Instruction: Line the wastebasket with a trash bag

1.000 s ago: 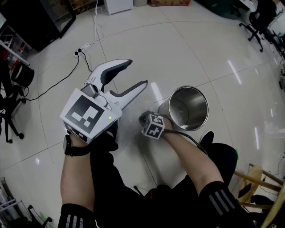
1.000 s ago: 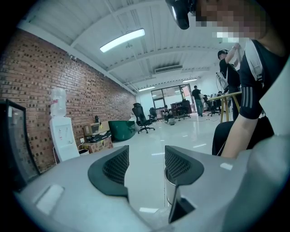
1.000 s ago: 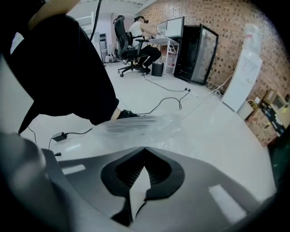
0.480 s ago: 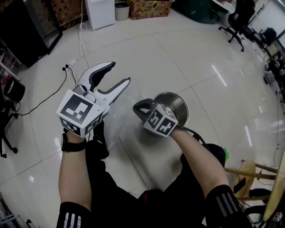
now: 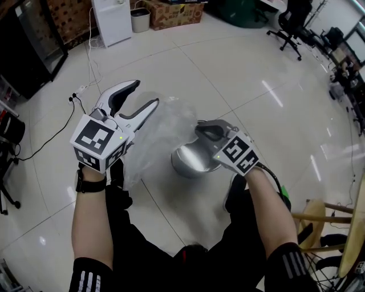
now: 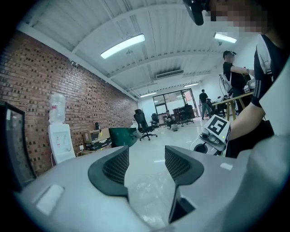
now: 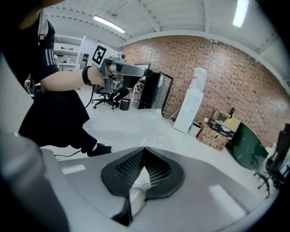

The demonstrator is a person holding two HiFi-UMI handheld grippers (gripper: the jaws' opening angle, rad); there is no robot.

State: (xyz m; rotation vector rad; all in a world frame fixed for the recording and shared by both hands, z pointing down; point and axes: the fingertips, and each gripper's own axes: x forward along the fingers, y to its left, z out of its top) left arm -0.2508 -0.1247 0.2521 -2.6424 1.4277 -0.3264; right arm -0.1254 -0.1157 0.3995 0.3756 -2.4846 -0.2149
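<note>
Trash bag (image 5: 164, 126), clear and crumpled, hangs between my two claws above the floor. My right claw (image 5: 205, 130) is clenched on a fold of the film. My left claw (image 5: 144, 94) stands released, jaws wide, with film lying loose between them. Just beneath the right claw, the steel wastebasket (image 5: 191, 161) sits on the white tiled floor (image 5: 239, 68). Beyond, a water dispenser (image 5: 111, 20) stands by the brick wall.

Office-like lab: brick wall (image 6: 54, 86), office chair (image 6: 144, 124), water dispenser (image 6: 60, 141), cardboard boxes (image 5: 171, 12), tiled floor (image 5: 228, 68).
</note>
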